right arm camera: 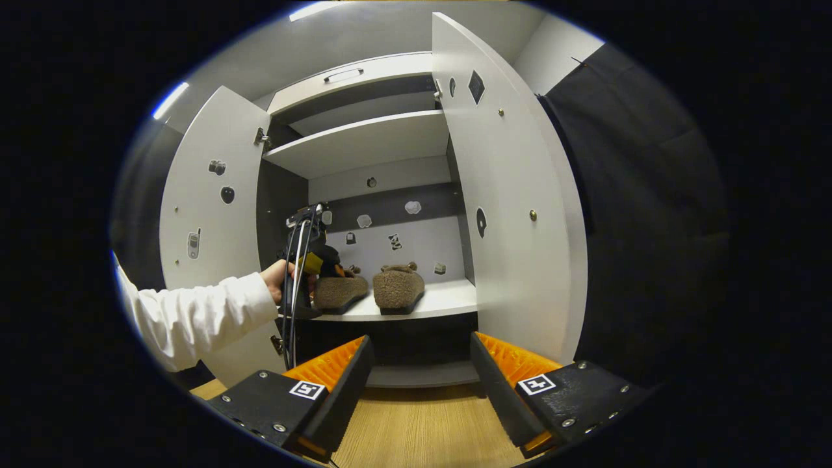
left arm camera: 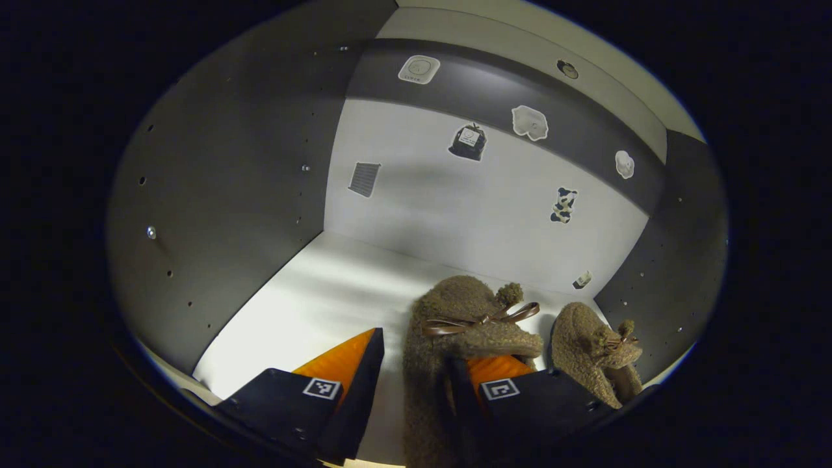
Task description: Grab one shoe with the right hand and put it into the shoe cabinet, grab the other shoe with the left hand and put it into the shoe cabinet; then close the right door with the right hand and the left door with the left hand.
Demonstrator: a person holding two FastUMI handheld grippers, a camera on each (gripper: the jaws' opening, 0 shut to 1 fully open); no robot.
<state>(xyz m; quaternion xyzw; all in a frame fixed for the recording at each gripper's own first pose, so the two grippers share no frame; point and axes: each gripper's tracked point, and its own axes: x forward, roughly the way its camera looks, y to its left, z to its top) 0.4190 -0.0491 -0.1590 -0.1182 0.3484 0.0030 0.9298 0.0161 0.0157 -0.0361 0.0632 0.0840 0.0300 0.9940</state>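
Two brown fuzzy shoes stand side by side on the cabinet's lower shelf (left arm camera: pixel 325 286). The nearer shoe (left arm camera: pixel 468 305), with a brown bow, sits at my left gripper (left arm camera: pixel 416 351). The left gripper is open: its right finger lies in the shoe's opening, while its left finger stands a little apart from the shoe's side. The other shoe (left arm camera: pixel 588 338) rests to the right. In the right gripper view both shoes (right arm camera: pixel 338 290) (right arm camera: pixel 398 286) show on the shelf (right arm camera: pixel 448 299), and a hand in a white sleeve holds the left gripper (right arm camera: pixel 312 260) at the left one. My right gripper (right arm camera: pixel 421 338) is open and holds nothing, low in front of the cabinet.
Both cabinet doors stand wide open: the left door (right arm camera: pixel 208 214) and the right door (right arm camera: pixel 513 195). An upper shelf (right arm camera: pixel 364 140) spans the cabinet above the shoes. Wooden floor (right arm camera: pixel 422 429) lies under the right gripper. Black cloth (right arm camera: pixel 650 227) hangs to the right.
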